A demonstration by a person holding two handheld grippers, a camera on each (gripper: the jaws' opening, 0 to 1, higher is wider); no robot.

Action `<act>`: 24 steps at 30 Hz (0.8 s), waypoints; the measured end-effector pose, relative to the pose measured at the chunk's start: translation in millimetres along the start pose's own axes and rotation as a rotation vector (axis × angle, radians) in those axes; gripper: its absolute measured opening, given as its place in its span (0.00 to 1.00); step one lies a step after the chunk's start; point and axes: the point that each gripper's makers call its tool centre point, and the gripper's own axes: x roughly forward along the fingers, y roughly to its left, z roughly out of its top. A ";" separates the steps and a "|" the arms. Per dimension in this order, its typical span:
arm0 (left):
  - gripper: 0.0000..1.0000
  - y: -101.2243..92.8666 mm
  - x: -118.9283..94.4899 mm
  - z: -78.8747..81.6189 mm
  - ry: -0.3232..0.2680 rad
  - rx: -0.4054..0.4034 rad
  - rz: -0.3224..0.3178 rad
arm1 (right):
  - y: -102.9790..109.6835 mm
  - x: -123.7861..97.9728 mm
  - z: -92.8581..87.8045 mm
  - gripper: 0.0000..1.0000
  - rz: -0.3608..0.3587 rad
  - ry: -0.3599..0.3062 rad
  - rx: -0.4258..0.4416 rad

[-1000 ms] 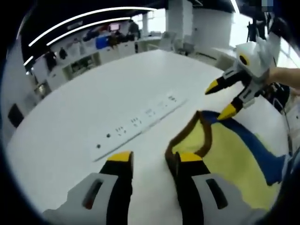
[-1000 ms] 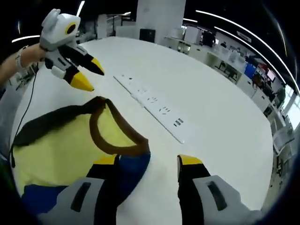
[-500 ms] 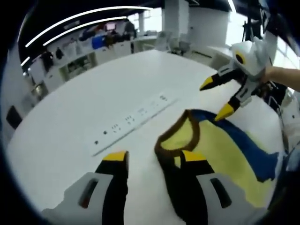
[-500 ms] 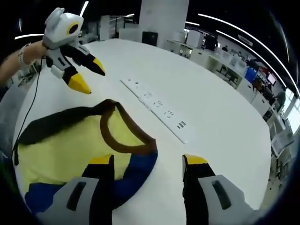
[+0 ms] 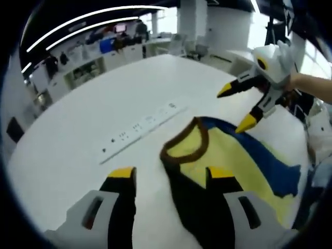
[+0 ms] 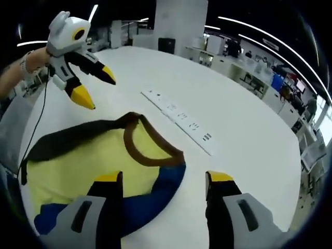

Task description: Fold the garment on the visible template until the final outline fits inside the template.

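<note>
So I've got both grippers hovering over a big white table [image 5: 93,119] with the garment [image 6: 93,166] spread flat near the table's edge closest to me. It's a yellow shirt with a brown collar ring [image 6: 150,150], one dark brown sleeve [image 6: 67,137] and one blue sleeve [image 6: 155,192]. In the left gripper view, my left gripper [image 5: 171,179] has its jaws spread wide apart with nothing between them; the right-hand jaw sits over the dark sleeve [image 5: 194,202], but I can't tell if it's actually touching the cloth. The collar [image 5: 184,145] lies just ahead of the jaws. My right gripper [image 5: 238,106] comes in from the right there, yellow tips apart, up in the air above the blue shoulder [image 5: 259,150]. In the right gripper view, my right gripper [image 6: 163,181] is also open and holding nothing, its left-hand jaw over the blue sleeve. The left gripper [image 6: 96,88] hangs above the table beyond the brown sleeve, tips apart too. A long white power strip [image 6: 181,122] is set into the table toward its middle, just past the collar.
</note>
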 end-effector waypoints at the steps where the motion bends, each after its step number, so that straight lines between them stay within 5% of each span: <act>1: 0.51 -0.8 -0.8 0.1 -0.001 -0.003 -0.003 | 0.9 -1.4 0.2 0.65 0.000 -0.002 -0.001; 24: 0.60 -15.4 -24.8 -6.7 -0.026 -0.018 -0.017 | 26.1 -25.9 -3.5 0.71 0.013 -0.023 -0.001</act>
